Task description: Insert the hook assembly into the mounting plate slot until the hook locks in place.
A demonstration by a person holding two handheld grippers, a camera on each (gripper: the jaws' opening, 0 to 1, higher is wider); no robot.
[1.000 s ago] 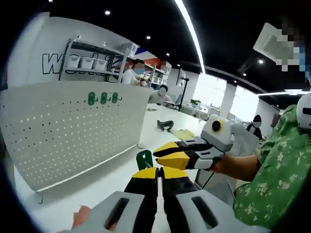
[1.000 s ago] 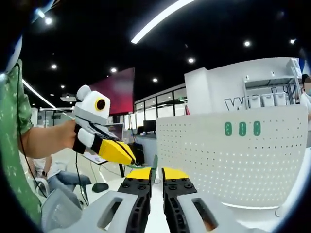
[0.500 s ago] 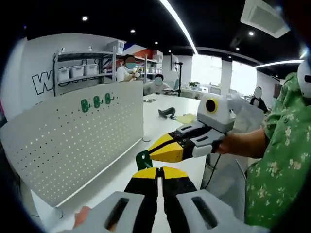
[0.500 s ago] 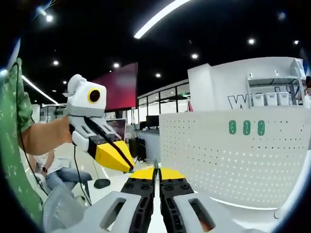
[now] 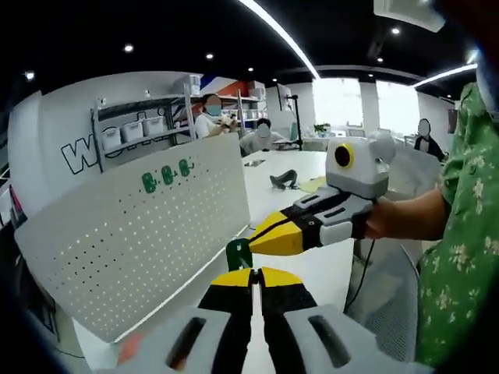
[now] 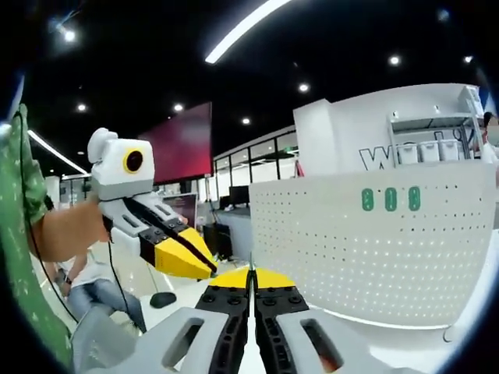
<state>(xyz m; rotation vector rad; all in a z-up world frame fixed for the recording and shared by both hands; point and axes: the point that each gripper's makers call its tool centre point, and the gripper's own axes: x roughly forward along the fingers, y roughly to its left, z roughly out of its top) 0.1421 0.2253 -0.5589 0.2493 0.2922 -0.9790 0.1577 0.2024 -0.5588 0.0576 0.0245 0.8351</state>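
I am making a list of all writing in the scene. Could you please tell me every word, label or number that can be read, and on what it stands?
"W": first large outlined letter on the white wall behind the pegboard; the shelf rack hides the rest, in both views.
Bins on the rack: no readable labels.
Three green hooks on the pegboard: no text.
Left gripper and right gripper: no markings to read.

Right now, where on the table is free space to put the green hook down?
Bare white table lies between the pegboard foot and the right tongs. It is crowded where the green hook sits at both tongs' tips.
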